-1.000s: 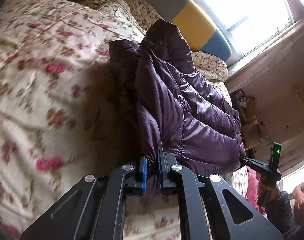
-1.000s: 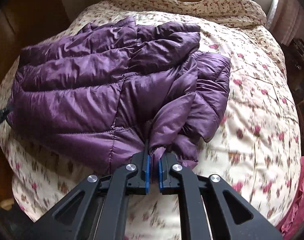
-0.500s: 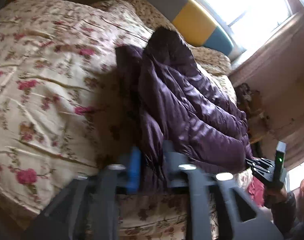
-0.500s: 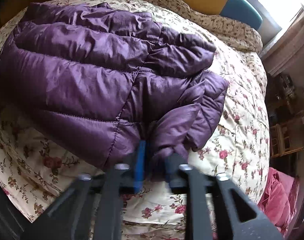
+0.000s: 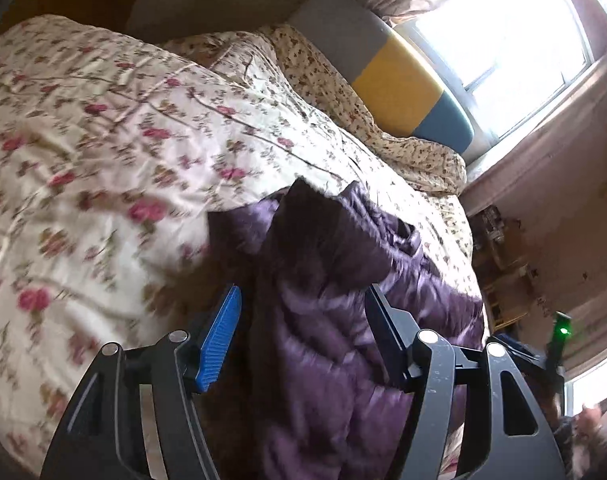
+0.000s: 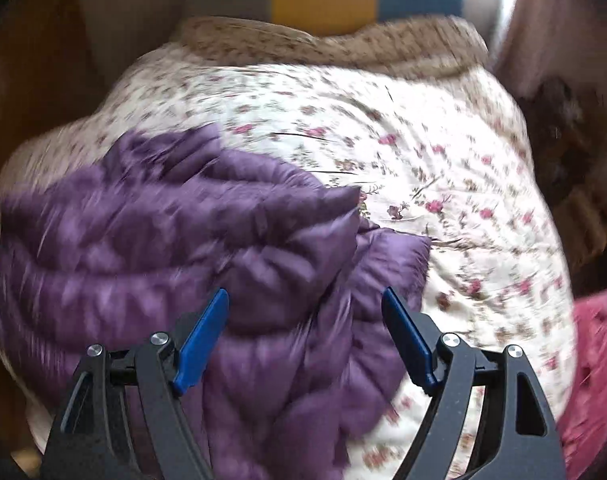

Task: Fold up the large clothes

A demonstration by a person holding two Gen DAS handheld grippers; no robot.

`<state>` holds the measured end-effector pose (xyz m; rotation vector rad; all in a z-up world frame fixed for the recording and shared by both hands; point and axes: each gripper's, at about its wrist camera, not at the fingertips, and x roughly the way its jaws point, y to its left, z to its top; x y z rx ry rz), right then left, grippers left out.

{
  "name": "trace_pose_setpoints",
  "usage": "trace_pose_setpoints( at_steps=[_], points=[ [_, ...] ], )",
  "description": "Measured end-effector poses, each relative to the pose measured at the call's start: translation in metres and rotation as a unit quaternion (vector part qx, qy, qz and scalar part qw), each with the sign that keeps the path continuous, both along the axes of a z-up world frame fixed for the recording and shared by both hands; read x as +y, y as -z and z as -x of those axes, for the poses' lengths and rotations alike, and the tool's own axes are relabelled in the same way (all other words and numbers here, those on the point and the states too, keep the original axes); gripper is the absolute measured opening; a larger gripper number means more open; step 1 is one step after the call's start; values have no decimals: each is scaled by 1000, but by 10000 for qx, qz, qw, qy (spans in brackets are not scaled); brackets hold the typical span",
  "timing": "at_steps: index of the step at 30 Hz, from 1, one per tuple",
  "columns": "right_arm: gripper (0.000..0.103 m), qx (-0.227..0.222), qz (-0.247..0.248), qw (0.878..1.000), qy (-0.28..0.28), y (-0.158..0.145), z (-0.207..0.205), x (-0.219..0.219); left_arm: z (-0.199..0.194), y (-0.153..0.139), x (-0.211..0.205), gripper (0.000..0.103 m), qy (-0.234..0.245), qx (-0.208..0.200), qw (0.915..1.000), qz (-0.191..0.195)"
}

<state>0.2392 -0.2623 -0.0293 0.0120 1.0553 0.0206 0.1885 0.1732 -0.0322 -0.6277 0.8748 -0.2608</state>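
Left wrist view: your left gripper (image 5: pixel 303 308) has its jaws apart & opening. The purple jacket (image 5: pixel 327 320) shows between the fingers, but the pads aren't pressing it, so no grip. The jacket lies bunched on the floral quilt (image 5: pixel 103 152), toward the near edge of the bed. Behind it sit a small-print pillow (image 5: pixel 323 80) and a grey/yellow/blue headboard (image 5: pixel 395 84) under a bright window (image 5: pixel 515 28). Far right, low in frame, you can see your right gripper w/ a green light (image 5: pixel 562 330); a hand is just below it, blurred.

Right wrist view: your right gripper (image 6: pixel 305 300) is also spread wide & opening, pads clear of the cloth. The jacket (image 6: pixel 175 232) fills the left & centre, folded over itself, one puffy part lying between the fingers. A pink cloth (image 6: pixel 595 360) sits at the right edge, off the quilt. Both views are motion-blurred.
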Motion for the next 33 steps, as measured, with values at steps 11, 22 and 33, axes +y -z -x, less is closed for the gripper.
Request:
trace_pose_setpoints(
  at_steps=[11, 22, 33],
  points=[
    [4, -215, 90, 9997, 69, 3, -35, 6, -45, 4, -22, 2, 88, 190, 9968, -766],
    [4, -945, 1066, 9879, 605, 10, -65, 27, -90, 6, -46, 2, -315, 35, 9825, -1836],
    [6, -510, 1635, 9832, 637, 85, -100, 34, -117, 62, -63, 3, -138, 146, 9730, -2299]
  ],
)
